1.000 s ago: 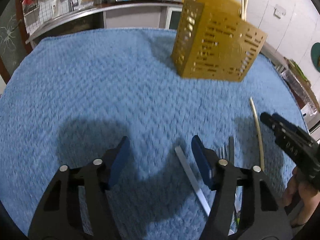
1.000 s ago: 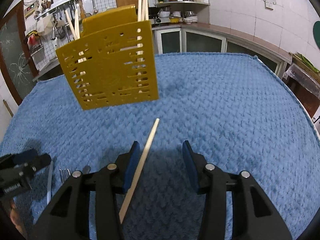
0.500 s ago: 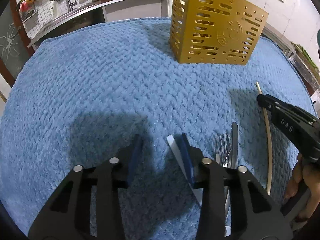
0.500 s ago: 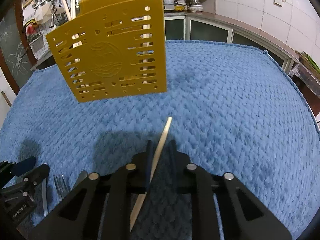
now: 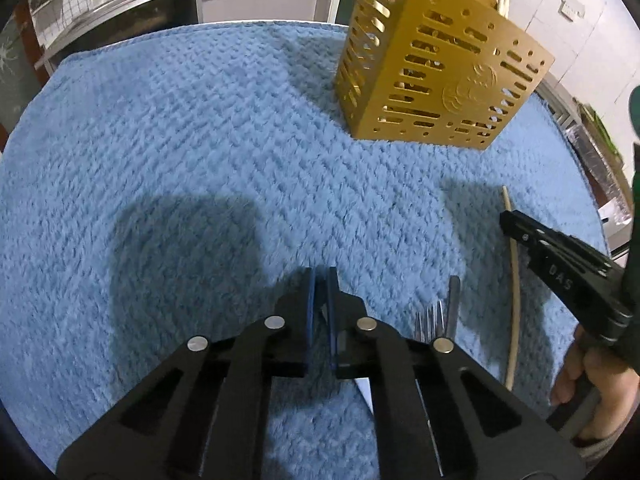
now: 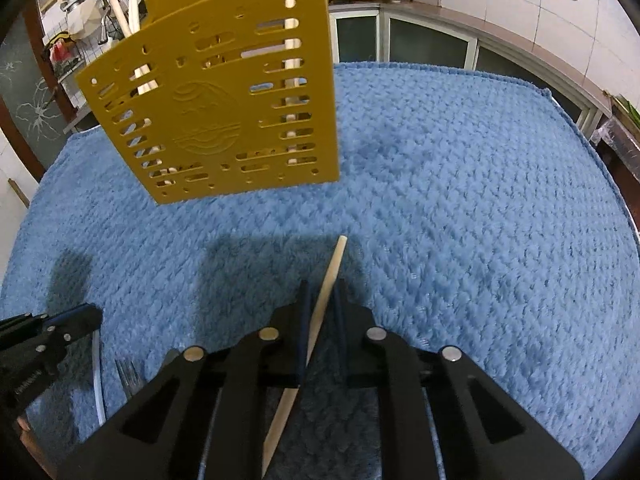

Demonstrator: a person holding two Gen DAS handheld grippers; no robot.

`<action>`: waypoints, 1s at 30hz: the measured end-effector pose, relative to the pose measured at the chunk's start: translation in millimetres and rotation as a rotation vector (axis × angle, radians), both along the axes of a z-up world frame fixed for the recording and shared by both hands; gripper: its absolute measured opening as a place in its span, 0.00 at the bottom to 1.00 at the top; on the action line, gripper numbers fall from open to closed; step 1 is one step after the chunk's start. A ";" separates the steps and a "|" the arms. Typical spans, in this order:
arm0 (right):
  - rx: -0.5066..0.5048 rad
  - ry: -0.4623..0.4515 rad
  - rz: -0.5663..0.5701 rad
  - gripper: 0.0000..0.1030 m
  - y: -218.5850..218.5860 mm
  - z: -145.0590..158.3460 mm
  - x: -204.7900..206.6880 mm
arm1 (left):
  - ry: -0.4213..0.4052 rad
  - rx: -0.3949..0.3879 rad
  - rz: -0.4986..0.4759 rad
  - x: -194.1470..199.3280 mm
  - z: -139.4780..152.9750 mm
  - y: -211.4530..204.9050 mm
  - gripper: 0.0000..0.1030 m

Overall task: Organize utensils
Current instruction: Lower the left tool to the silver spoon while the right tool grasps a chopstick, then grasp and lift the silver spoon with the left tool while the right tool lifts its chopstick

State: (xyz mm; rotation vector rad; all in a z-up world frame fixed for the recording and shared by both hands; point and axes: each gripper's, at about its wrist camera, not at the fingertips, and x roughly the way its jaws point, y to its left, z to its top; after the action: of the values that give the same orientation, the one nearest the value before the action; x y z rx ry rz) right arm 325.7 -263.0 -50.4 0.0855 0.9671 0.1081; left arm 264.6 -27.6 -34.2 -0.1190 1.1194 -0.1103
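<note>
In the left wrist view my left gripper (image 5: pixel 319 278) is shut on a flat silver knife (image 5: pixel 366 388) that lies on the blue towel (image 5: pixel 180 140). Only slivers of the knife show between and behind the pads. A fork (image 5: pixel 430 316) and a second metal handle (image 5: pixel 454 296) lie just right of it. In the right wrist view my right gripper (image 6: pixel 322 288) is shut on a pale wooden chopstick (image 6: pixel 335 260), whose tip sticks out ahead. The perforated yellow utensil holder (image 6: pixel 216 108) stands beyond, with several chopsticks in it.
The holder (image 5: pixel 440 68) stands at the towel's far right in the left wrist view, where the right gripper (image 5: pixel 516 224) and a hand (image 5: pixel 600 392) show. The right wrist view shows the left gripper (image 6: pixel 88 316), knife (image 6: pixel 98 376) and fork (image 6: pixel 128 376). Kitchen counters surround the table.
Both grippers went from open to shut. The left one shifted over the knife and pinched it; the right one centred on the chopstick and clamped it.
</note>
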 end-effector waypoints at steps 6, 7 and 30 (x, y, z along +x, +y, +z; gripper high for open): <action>0.012 -0.011 0.004 0.12 -2.9 -0.8 -1.5 | -0.018 0.013 -0.015 -19.9 2.7 -5.4 0.13; 0.015 -0.011 0.005 0.12 -2.7 -0.3 -1.5 | -0.017 0.021 -0.022 -24.7 1.8 -7.4 0.21; 0.036 0.029 -0.002 0.08 -0.7 2.9 -0.1 | -0.017 0.019 -0.037 4.7 0.3 -22.0 0.07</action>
State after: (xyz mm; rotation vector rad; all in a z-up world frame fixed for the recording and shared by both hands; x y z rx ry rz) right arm 325.6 -263.8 -47.4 0.1211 0.9943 0.1223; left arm 269.3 -49.5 -33.9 -0.0808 1.1060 -0.1330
